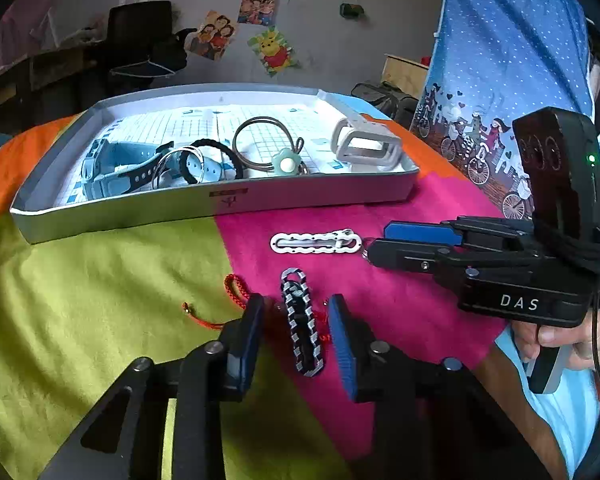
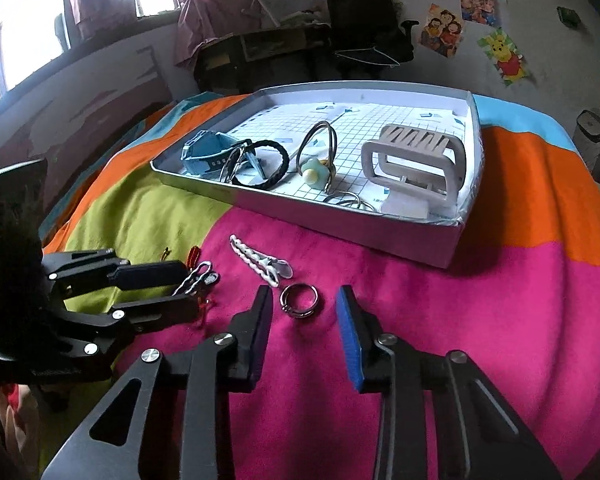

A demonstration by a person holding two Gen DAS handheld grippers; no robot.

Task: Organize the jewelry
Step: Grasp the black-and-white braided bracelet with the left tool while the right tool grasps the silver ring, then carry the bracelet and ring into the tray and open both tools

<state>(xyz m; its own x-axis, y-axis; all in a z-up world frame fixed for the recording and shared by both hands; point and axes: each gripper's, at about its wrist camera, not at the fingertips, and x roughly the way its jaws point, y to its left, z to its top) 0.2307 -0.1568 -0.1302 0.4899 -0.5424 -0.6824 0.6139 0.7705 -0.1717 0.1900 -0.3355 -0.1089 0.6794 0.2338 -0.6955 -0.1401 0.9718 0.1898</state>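
Left tool (image 1: 296,320) brackets the black-and-silver clip (image 1: 302,322), right tool (image 2: 304,308) brackets the ring (image 2: 299,300); neither grips yet. Ring could skid off the pads on soft cloth.

You face a pale wall (image 1: 320,40) carrying cartoon posters (image 1: 259,4). A dark office chair (image 2: 364,24) stands against it. Daylight enters a window (image 2: 24,32) at left, beside what appears to be a pinkish curtain (image 2: 204,8).
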